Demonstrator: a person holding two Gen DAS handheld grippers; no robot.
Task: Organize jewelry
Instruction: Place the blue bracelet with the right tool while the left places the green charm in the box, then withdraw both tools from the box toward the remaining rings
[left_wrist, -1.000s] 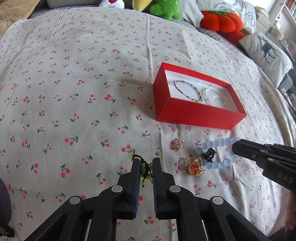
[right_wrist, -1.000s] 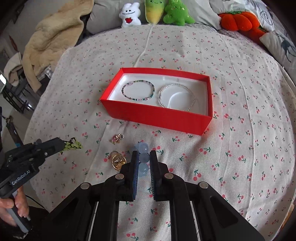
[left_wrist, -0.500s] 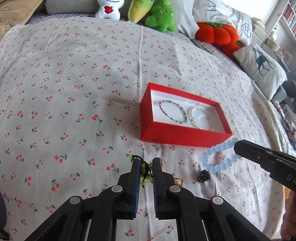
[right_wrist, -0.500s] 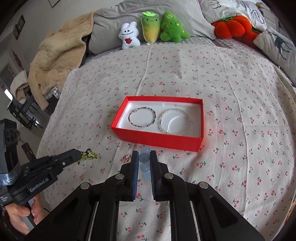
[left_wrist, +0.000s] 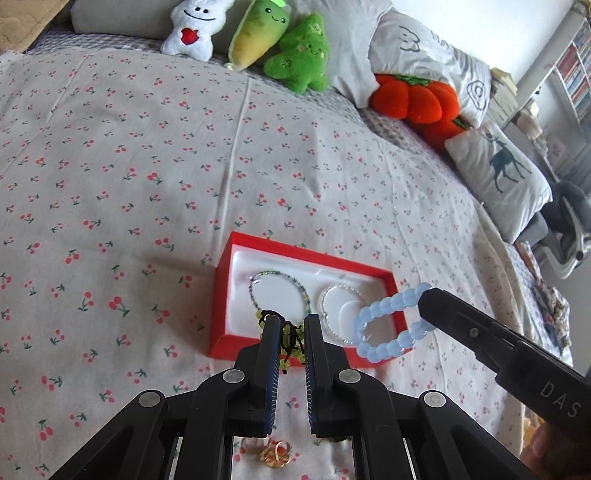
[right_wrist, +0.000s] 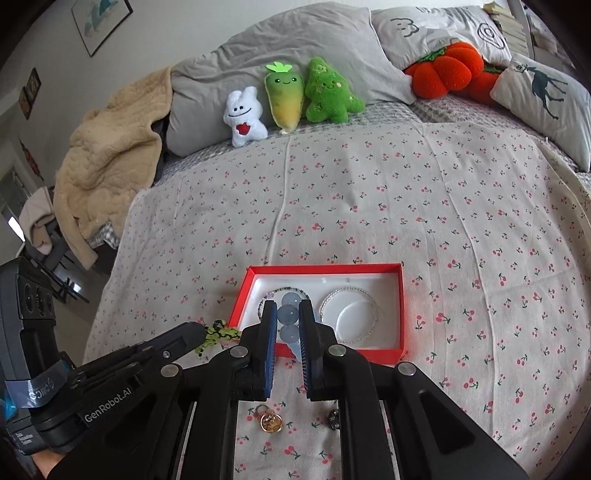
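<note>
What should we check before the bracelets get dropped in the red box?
1. Left gripper shut on the green bead bracelet: ok.
2. Right gripper shut on the blue bead bracelet: ok.
3. Red box open, no lid: ok.
4. Free spot inside: not ok, the two round slots already hold the dark beaded bracelet and the silver bracelet.
5. Grippers exactly above the box: cannot tell.
6. Gold ring left on the bedsheet: not ok.

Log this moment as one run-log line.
left gripper: shut on green bead bracelet | right gripper: shut on blue bead bracelet | both above red box | two bracelets inside
</note>
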